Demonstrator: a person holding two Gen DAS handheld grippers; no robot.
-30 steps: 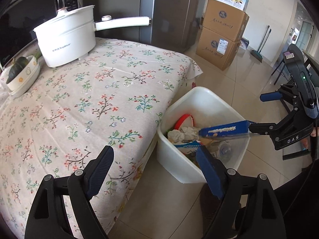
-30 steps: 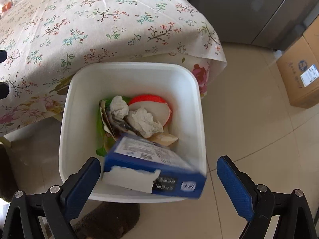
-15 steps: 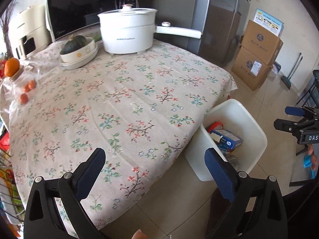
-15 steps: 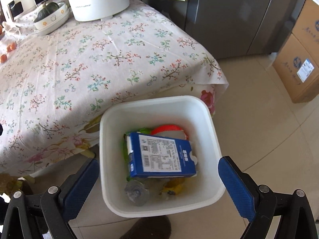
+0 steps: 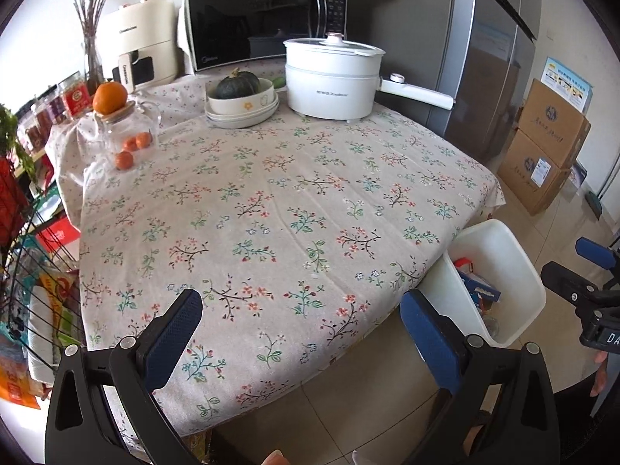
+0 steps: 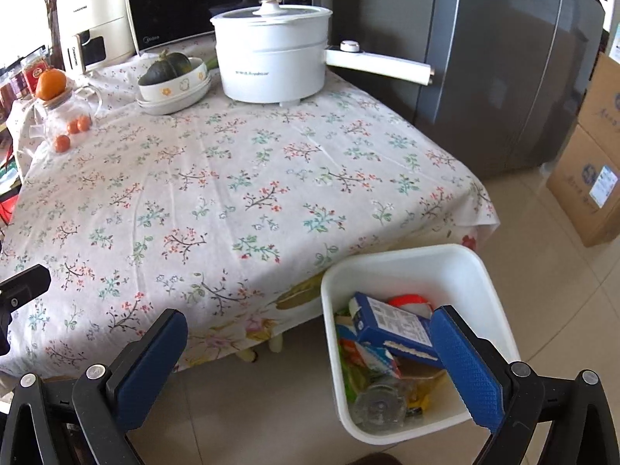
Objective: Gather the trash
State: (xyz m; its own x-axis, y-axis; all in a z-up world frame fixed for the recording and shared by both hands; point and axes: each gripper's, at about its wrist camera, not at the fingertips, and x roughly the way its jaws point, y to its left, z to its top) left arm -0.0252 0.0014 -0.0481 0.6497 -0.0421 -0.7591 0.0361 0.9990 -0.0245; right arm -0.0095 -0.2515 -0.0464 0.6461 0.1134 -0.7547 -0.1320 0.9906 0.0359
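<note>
One bin [image 6: 484, 271], one pot [image 6: 271, 66], two cardboard boxes [image 5: 542, 155].

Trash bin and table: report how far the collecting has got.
Done: the white bin on the floor holds the blue carton, wrappers and a bottle. In hand: nothing; left gripper and right gripper are both open and empty. Left: no loose trash shows on the floral tablecloth, only kitchenware and fruit.

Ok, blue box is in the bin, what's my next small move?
Probably pan both open tools, left tool and right tool, across the tablecloth for leftovers: no trash shows there, and the bin already holds the blue box.
</note>
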